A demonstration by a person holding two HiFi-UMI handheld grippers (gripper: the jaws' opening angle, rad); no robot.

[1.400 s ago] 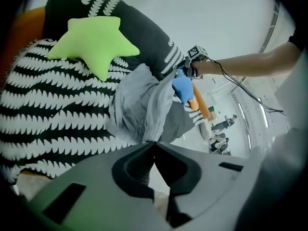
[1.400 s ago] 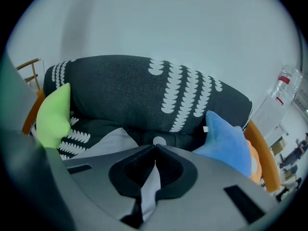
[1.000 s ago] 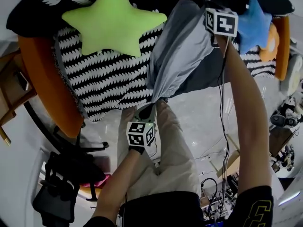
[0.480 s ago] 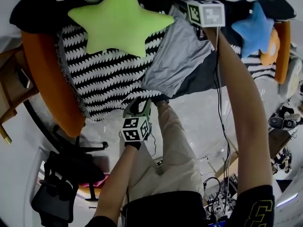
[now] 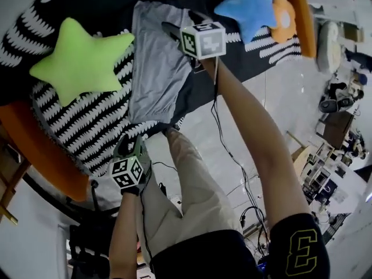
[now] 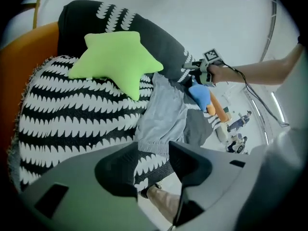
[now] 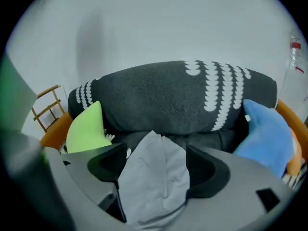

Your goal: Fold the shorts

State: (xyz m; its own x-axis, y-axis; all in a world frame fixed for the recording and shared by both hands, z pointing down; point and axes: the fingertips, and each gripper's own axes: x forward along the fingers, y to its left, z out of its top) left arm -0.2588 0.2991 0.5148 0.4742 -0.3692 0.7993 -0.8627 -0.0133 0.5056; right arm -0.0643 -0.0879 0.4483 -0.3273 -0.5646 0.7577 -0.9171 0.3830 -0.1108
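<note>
Beside the lime-green star-shaped plush cushion (image 5: 78, 60), the grey fabric shorts (image 5: 154, 63) lie flat, likely ready for folding. The right gripper (image 7: 153, 170) is closing around their cloth without yet pinching it, and the left gripper (image 6: 153, 162) is opening, empty.

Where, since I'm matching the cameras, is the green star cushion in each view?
Head view: green star cushion, upper left.
Left gripper view: cushion upper left of centre.
Right gripper view: cushion at the left, partly hidden.
Shared landmark: grey shorts, just right of it.

Pale grey shorts (image 5: 156, 63), lime-green star cushion (image 5: 78, 63), blue star cushion (image 5: 250, 4), black throw with white scalloped stripes (image 5: 81, 135), orange sofa edge (image 5: 43, 158), beige trousers (image 5: 195, 196), black shirt (image 5: 226, 257) with yellow numeral (image 5: 302, 251).
</note>
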